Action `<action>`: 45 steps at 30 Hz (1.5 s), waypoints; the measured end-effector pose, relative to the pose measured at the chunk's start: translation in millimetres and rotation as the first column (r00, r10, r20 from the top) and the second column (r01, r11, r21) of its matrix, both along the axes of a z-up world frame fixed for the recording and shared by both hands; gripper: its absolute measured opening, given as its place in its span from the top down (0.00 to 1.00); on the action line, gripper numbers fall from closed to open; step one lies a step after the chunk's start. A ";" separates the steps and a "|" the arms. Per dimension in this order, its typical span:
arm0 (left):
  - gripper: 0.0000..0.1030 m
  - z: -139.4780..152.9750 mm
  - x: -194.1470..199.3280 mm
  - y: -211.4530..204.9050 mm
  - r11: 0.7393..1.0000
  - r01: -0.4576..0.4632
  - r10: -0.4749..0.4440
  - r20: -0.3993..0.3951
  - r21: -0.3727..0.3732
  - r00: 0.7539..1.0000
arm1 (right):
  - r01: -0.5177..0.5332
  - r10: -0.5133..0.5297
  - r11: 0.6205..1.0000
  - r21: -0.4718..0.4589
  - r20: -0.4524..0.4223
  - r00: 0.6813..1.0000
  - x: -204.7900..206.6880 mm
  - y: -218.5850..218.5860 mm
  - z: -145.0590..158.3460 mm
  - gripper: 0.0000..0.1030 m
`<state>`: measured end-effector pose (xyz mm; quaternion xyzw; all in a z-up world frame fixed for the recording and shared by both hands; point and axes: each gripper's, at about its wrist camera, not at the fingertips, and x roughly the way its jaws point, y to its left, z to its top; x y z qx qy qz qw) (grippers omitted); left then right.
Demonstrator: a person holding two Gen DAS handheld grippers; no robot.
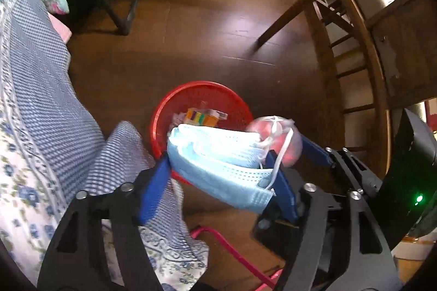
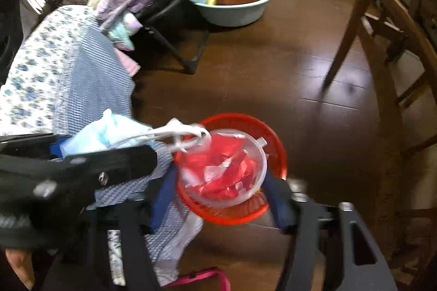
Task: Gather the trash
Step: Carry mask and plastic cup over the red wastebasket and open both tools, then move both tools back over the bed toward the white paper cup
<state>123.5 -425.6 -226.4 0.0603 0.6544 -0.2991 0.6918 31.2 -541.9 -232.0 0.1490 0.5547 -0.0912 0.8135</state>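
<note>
Jaws apart on both. Left gripper (image 1: 218, 176): blue face mask (image 1: 218, 162) draped loose between blue fingers, lower centre of left view, above near rim of red basket (image 1: 164, 110). Right gripper (image 2: 218, 198): clear plastic lid with red wrapper (image 2: 226, 173) between spread fingers, over basket, lower centre. Judgement: drop-off under way, both pieces nearly binned; colourful carton (image 1: 202, 117) already inside. Whether pads touch either piece: cannot tell. More trash elsewhere hidden; bedding (image 1: 32, 105) fills left edge.
</note>
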 end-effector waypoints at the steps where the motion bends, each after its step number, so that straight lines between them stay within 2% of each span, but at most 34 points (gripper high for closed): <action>1: 0.25 -2.8 1.6 1.0 1.000 -0.005 0.005 -0.018 0.000 1.000 | 0.002 -0.001 1.000 0.004 -0.004 1.000 -0.4 -0.3 -1.6 0.29; 4: 0.25 -3.0 5.9 6.0 0.999 -0.032 0.032 -0.033 -0.012 0.999 | 0.002 -0.003 1.000 -0.007 -0.018 1.000 -1.0 -0.9 -1.2 0.29; 9: 0.25 12.0 8.7 12.6 0.998 -0.049 0.049 -0.001 -0.032 0.999 | 0.032 -0.032 0.999 0.007 -0.014 0.999 -3.7 -6.8 6.6 0.29; 18: 0.25 36.5 8.8 24.8 0.996 -0.069 0.072 0.037 -0.062 0.997 | 0.026 -0.026 0.999 -0.028 0.015 1.000 -11.0 1.0 41.2 0.27; 27: 0.25 98.5 5.9 57.7 0.988 -0.077 0.101 0.181 -0.133 0.978 | 0.031 -0.023 0.996 -0.078 0.106 0.994 -1.1 24.8 94.8 0.23; 33: 0.23 133.8 14.9 99.4 0.971 -0.138 0.185 0.242 -0.196 0.953 | 0.010 0.010 0.992 -0.125 0.163 0.987 11.1 58.4 126.1 0.20; 37: 0.23 155.9 28.4 140.6 0.948 -0.222 0.283 0.281 -0.229 0.917 | -0.021 0.045 0.991 -0.135 0.175 0.984 19.6 82.8 137.6 0.19; 41: 0.21 173.1 32.5 170.8 0.933 -0.266 0.337 0.331 -0.241 0.882 | -0.106 0.153 0.960 -0.258 0.172 0.973 31.3 116.5 152.5 0.19; 43: 0.21 179.7 34.4 184.3 0.932 -0.276 0.347 0.358 -0.235 0.867 | -0.117 0.166 0.962 -0.247 0.188 0.968 36.8 127.1 158.8 0.19; 45: 0.21 183.5 37.4 197.1 0.926 -0.294 0.365 0.363 -0.238 0.857 | -0.115 0.156 0.975 -0.192 0.216 0.964 43.5 136.9 164.7 0.18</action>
